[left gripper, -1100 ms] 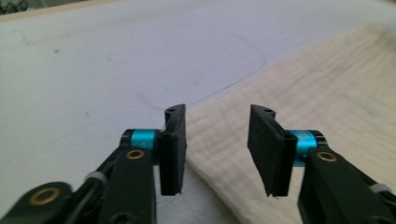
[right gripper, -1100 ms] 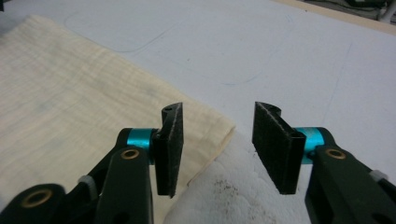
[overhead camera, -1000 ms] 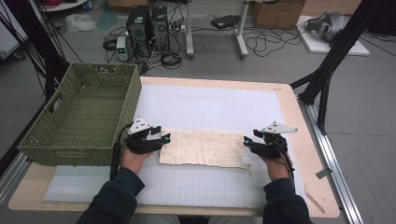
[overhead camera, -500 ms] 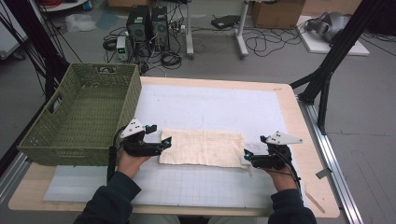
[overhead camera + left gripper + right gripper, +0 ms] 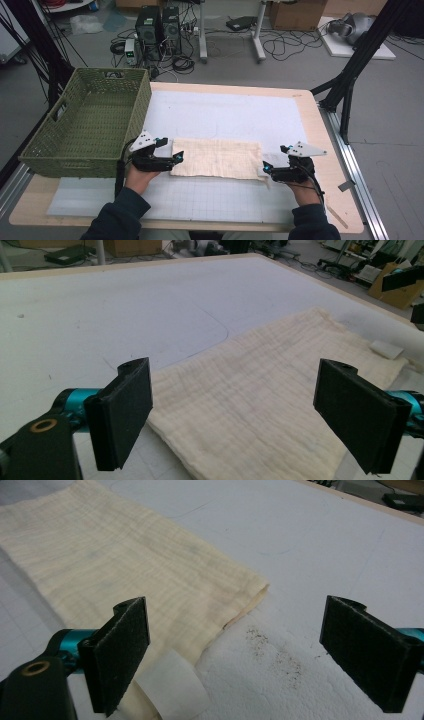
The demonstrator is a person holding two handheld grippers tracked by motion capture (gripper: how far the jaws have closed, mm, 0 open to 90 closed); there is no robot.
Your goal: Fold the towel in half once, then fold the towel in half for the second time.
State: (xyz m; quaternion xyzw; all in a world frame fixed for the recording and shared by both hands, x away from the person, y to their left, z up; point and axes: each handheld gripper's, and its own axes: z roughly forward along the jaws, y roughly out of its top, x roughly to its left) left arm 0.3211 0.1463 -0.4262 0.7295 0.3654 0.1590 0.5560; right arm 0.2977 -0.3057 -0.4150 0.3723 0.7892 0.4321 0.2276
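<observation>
Cluttered lab floor w/ cables and computer towers sits behind a wooden surface (image 5: 320, 150) topped by a white mat (image 5: 225, 115). At the mat's near middle lies a cream cloth (image 5: 216, 158), folded into a flat strip running left to right.

Left claw (image 5: 178, 157) sits at the cloth's left end, its jaws having just opened and now wide apart, gripping nothing. Right claw (image 5: 265, 169) sits at the cloth's right end, its jaws likewise just opened and apart, also empty. Both are held low and level, one per end, probably bc the fold has just been let go and the strip is left to settle flat.

Green woven basket (image 5: 85, 127) stands empty on the surface's left, just beside the left hand, likely where the cloth goes once folded.

Left gripper view adds detail: crinkled gauze weave and stacked layers at the near edge of the cloth (image 5: 260, 405), plus a faint curved line drawn on the mat. Right gripper view shows a white label (image 5: 172, 687) sticking out of the cloth's (image 5: 125, 575) corner by one pad, and dark specks (image 5: 272, 652) on the mat. High view alone gives the overall layout w/ basket and both forearms.
</observation>
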